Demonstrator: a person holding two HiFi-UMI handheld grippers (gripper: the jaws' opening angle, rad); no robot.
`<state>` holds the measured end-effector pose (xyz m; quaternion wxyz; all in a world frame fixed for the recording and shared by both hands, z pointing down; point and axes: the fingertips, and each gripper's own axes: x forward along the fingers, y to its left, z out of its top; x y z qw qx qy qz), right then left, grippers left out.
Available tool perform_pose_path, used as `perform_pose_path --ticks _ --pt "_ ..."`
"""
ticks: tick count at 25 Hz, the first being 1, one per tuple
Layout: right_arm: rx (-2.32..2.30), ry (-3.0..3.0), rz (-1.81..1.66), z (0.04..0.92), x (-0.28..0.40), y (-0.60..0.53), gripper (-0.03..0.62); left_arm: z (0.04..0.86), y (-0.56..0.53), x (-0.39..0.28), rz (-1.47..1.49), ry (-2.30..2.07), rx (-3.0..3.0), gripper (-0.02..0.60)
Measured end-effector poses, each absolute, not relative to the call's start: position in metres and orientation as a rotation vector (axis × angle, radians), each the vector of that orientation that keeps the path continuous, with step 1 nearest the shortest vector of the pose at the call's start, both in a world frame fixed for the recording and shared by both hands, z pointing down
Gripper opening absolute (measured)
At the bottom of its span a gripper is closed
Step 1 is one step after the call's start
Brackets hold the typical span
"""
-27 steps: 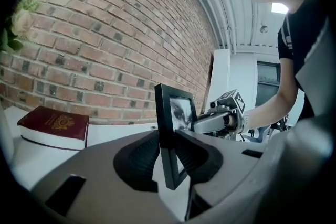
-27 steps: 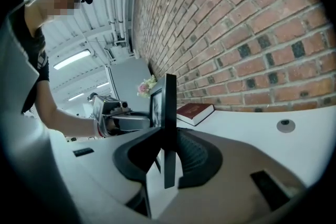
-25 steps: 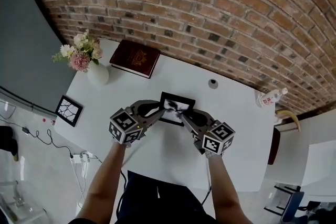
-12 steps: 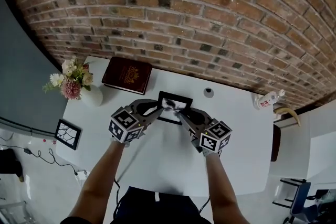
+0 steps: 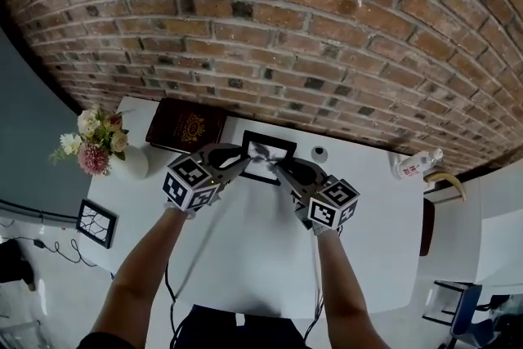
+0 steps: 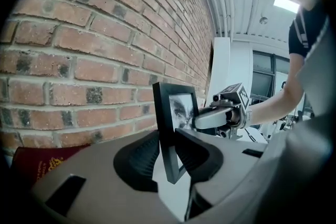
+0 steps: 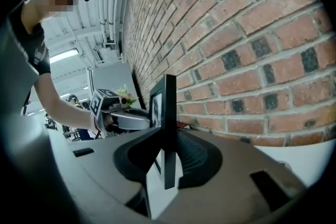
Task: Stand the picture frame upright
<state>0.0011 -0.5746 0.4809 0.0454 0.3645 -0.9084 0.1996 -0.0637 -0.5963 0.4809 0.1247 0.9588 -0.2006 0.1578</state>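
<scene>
A black picture frame with a black-and-white print is held upright over the white table, close to the brick wall. My left gripper is shut on its left edge; in the left gripper view the frame stands clamped between the jaws of my left gripper. My right gripper is shut on the right edge, where the frame sits edge-on between the jaws of my right gripper. Whether the frame's bottom touches the table is hidden.
A dark red book lies left of the frame. A white vase of flowers stands at the table's left end. A small round dark object and a plastic bottle lie to the right. A second small frame sits at the lower left.
Both grippers have carried the frame away from me toward the brick wall, keeping their hold on its two edges. The frame now sits beside the book.
</scene>
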Motion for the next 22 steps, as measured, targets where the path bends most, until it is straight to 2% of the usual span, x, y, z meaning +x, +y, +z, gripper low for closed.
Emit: perform_pose_path --ticks 3,8,13,22 --pt "1.121 -2.781 0.575 0.476 0.008 -0.595 0.094 0.475 -0.617 -0.057 0.451 -0.595 2.817 0.103" --pt "1.078 -2.788 0.490 0.467 0.012 -0.626 0.094 0.468 -0.645 -0.056 0.272 -0.664 2.764 0.094" --pt "1.084 -2.809 0.450 0.461 0.015 -0.648 0.094 0.460 -0.669 -0.050 0.462 -0.668 2.847 0.101" --pt "1.168 -2.793 0.454 0.466 0.042 -0.683 0.094 0.465 -0.706 -0.023 0.490 -0.646 2.853 0.103"
